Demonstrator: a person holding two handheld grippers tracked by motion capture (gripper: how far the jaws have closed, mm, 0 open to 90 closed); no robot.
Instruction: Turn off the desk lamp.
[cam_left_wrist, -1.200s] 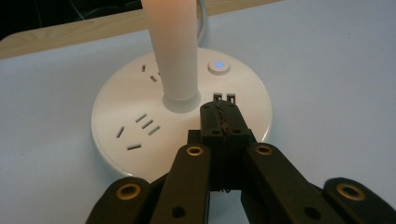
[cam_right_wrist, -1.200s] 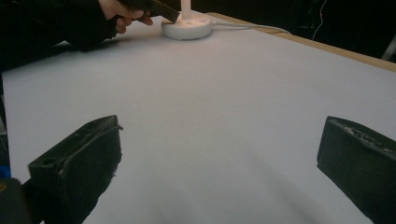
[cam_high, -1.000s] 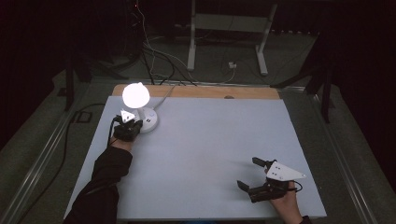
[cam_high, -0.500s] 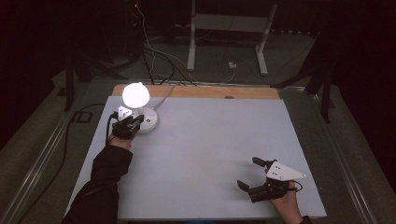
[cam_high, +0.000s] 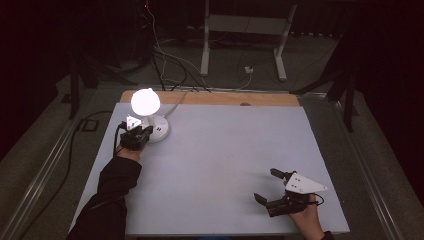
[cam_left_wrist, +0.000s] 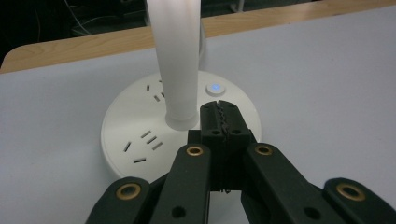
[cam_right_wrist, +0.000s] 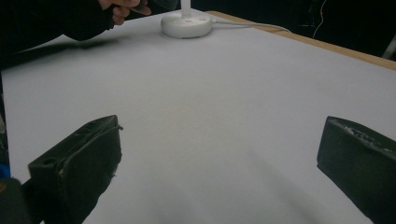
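Little has moved since the earlier frames: left gripper (cam_high: 141, 131) has shifted only slightly at the lamp base (cam_left_wrist: 140, 121), lamp head (cam_high: 145, 101) lit throughout. Nearest, right gripper (cam_high: 272, 187) rests on the white table (cam_high: 225, 150), jaws wide apart, empty. Farther off, left gripper's jaws are closed together, gripping nothing, tips over the base just short of the blue-lit power button (cam_left_wrist: 215, 87), beside the stem (cam_left_wrist: 177, 60). Likely a switch press. No containers.
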